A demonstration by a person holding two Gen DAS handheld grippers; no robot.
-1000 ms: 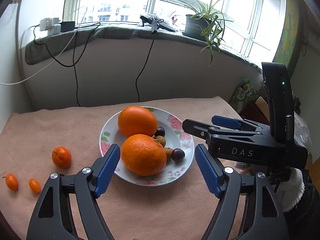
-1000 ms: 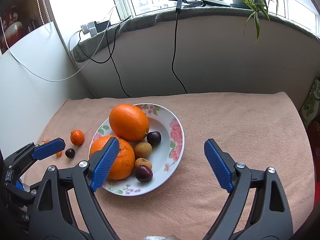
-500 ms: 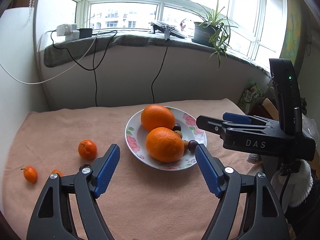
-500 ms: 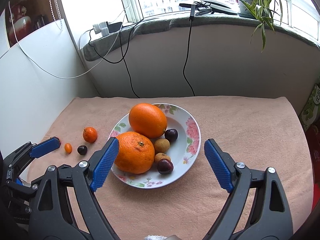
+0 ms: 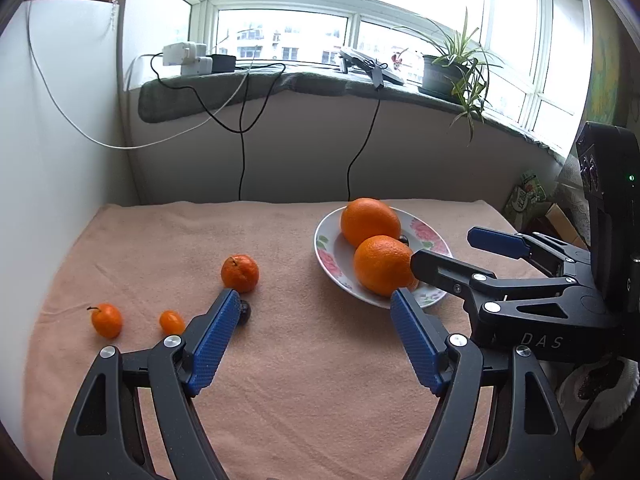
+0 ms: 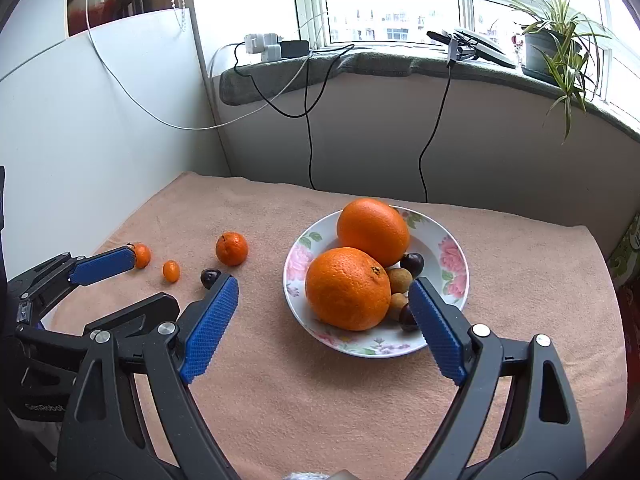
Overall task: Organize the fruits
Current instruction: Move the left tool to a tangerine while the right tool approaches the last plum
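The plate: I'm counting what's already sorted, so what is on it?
On the floral plate: two big oranges, two dark plums and two tan longan-like fruits. Anything behind the oranges is hidden.

You see a table under a peach towel (image 6: 320, 400) filling the lower frame. A floral plate (image 6: 450, 256) rests on it right of center. Left of the plate, directly on the towel, lie a mandarin (image 6: 232, 249), a dark plum (image 6: 209, 277) and two kumquats (image 6: 171, 271) (image 5: 106, 320).
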